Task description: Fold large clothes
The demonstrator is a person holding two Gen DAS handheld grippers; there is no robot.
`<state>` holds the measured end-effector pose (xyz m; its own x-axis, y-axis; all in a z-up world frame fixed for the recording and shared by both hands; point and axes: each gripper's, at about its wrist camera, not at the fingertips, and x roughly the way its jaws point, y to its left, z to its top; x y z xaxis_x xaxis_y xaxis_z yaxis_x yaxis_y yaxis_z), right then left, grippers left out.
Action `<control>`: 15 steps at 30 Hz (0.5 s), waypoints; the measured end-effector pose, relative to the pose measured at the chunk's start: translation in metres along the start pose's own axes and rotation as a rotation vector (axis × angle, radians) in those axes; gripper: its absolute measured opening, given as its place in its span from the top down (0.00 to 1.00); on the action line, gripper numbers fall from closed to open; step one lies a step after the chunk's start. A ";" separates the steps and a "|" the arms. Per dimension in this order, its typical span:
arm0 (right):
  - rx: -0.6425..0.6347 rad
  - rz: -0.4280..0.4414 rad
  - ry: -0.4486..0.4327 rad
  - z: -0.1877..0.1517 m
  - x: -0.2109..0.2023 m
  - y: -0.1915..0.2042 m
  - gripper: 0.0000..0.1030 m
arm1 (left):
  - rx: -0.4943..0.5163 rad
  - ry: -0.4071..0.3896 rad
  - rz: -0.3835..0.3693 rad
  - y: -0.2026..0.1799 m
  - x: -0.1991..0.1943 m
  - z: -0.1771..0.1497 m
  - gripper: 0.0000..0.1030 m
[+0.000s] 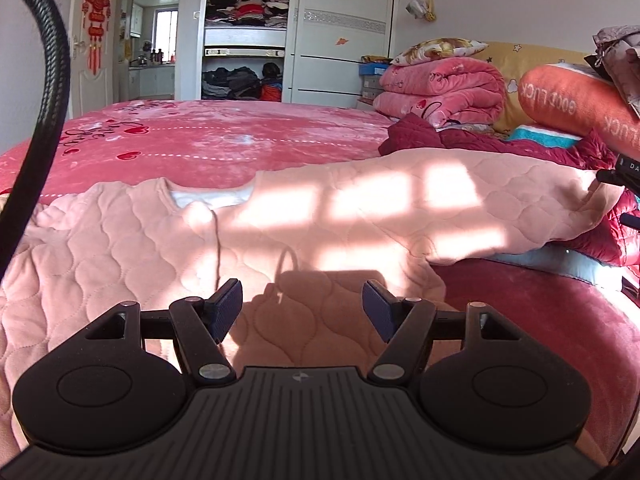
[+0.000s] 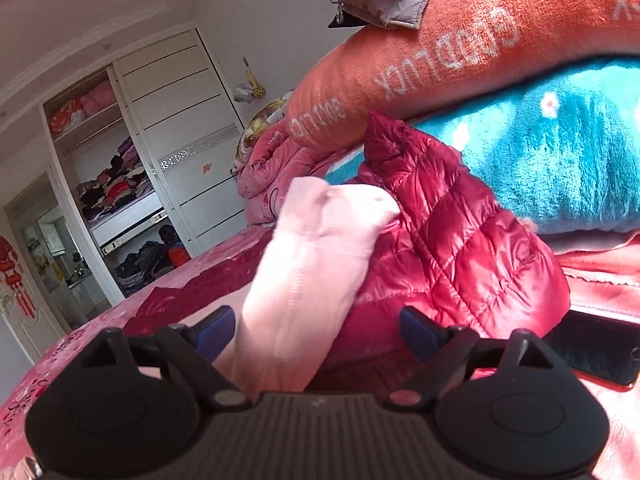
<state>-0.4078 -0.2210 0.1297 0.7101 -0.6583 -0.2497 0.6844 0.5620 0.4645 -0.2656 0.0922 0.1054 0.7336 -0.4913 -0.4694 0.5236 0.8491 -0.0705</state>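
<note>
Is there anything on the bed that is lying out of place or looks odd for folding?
Yes: the pink top's sleeve lies over the red jacket, not flat on the bed. A phone also lies on the bedding nearby.

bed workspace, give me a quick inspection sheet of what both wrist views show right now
surface: bed under a pink heart-print blanket.
job's things: pink quilted top spread flat, neckline up; one sleeve stretches out onto a red puffer jacket.
clutter: orange GOOD LUCK pillow, teal blanket, folded pink quilt, phone at the bed edge.
grippers: left gripper open above the top's body; right gripper open, the sleeve lying between its pads, not pinched.
cables: black flexible hose crossing the left wrist view.
surroundings: open wardrobe with stacked clothes, doorway beside it.
</note>
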 end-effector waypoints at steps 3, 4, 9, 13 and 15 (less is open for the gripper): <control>0.006 0.033 0.008 0.001 0.001 0.003 0.11 | 0.006 0.004 -0.020 -0.007 -0.003 -0.001 0.20; 0.005 0.038 0.016 0.002 0.005 0.003 0.11 | 0.005 0.005 -0.024 -0.008 -0.004 -0.002 0.20; 0.024 -0.026 0.037 0.001 0.017 -0.008 0.12 | -0.007 0.010 -0.023 -0.010 -0.009 -0.004 0.20; 0.018 -0.121 0.028 0.002 0.020 -0.020 0.13 | -0.042 0.014 0.027 -0.001 -0.008 0.000 0.20; 0.015 -0.173 0.020 0.003 0.018 -0.026 0.13 | -0.073 0.014 0.066 0.009 -0.011 0.002 0.20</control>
<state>-0.4129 -0.2488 0.1158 0.5851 -0.7347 -0.3435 0.7942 0.4332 0.4262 -0.2683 0.1050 0.1115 0.7592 -0.4313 -0.4874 0.4409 0.8917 -0.1024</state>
